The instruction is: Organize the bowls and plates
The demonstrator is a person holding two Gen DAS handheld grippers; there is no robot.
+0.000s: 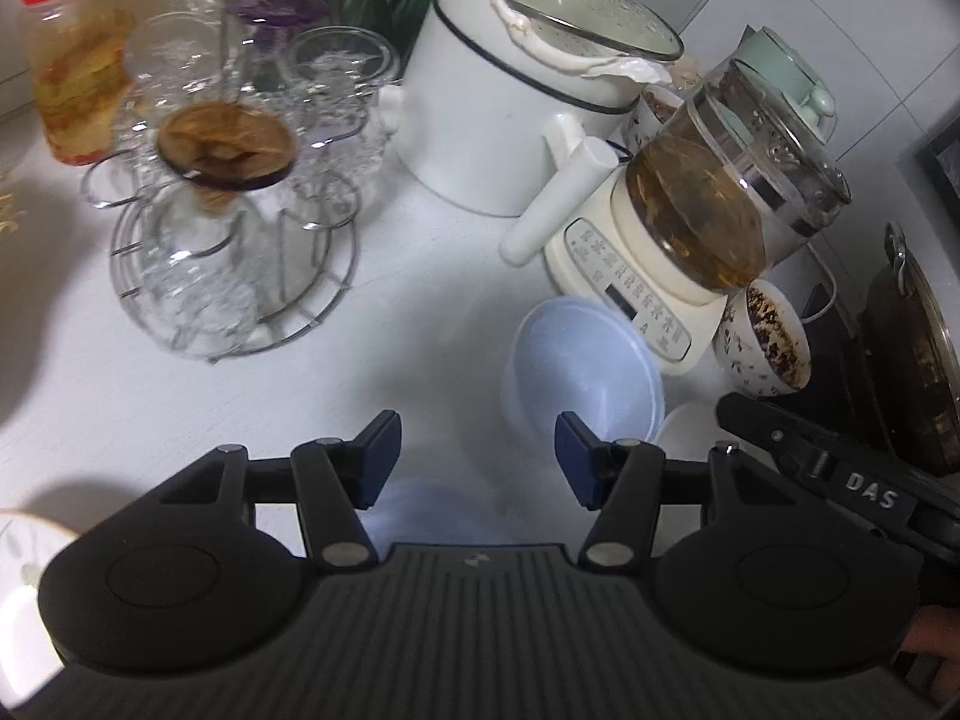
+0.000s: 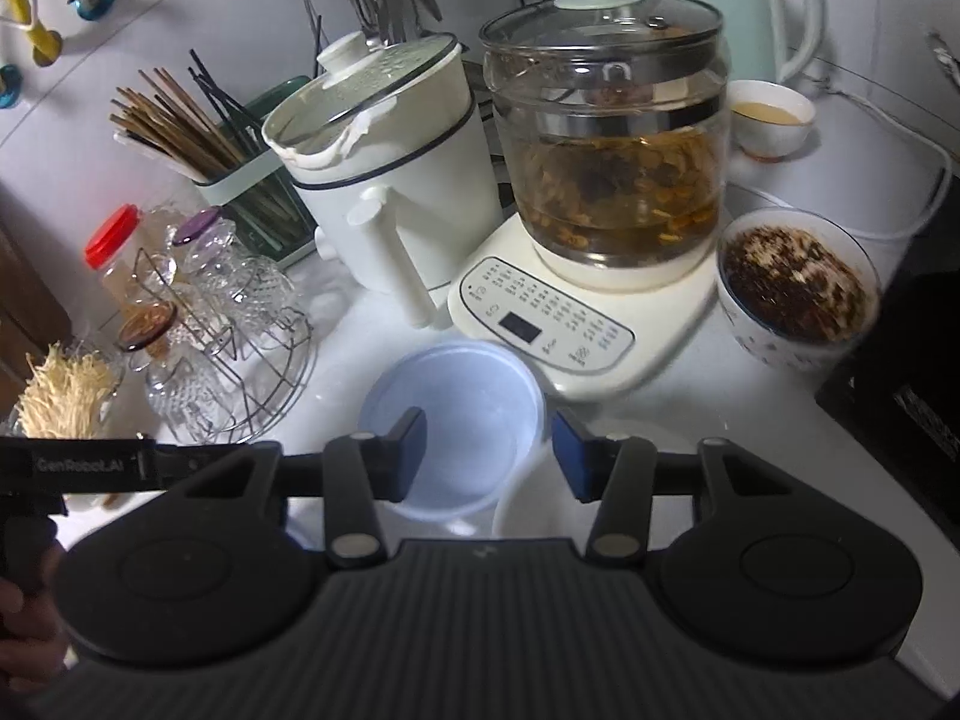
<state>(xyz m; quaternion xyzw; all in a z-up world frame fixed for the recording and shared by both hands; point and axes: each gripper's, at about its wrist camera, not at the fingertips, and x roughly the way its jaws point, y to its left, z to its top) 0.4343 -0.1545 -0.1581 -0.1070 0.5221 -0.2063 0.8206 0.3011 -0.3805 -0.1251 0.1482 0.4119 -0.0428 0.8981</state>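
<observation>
A pale blue plastic bowl stands empty on the white counter in front of the kettle base; it also shows in the right wrist view. A white bowl sits just right of it, partly hidden, and shows under my right gripper. My left gripper is open and empty, left of the blue bowl. My right gripper is open and empty, its fingertips over the blue bowl's near rim. A patterned plate edge lies at the lower left.
A glass kettle on a cream base, a white pot, a patterned bowl of dark food, a wire rack of glassware, a chopstick holder, a red-lidded jar and a dark stove crowd the counter.
</observation>
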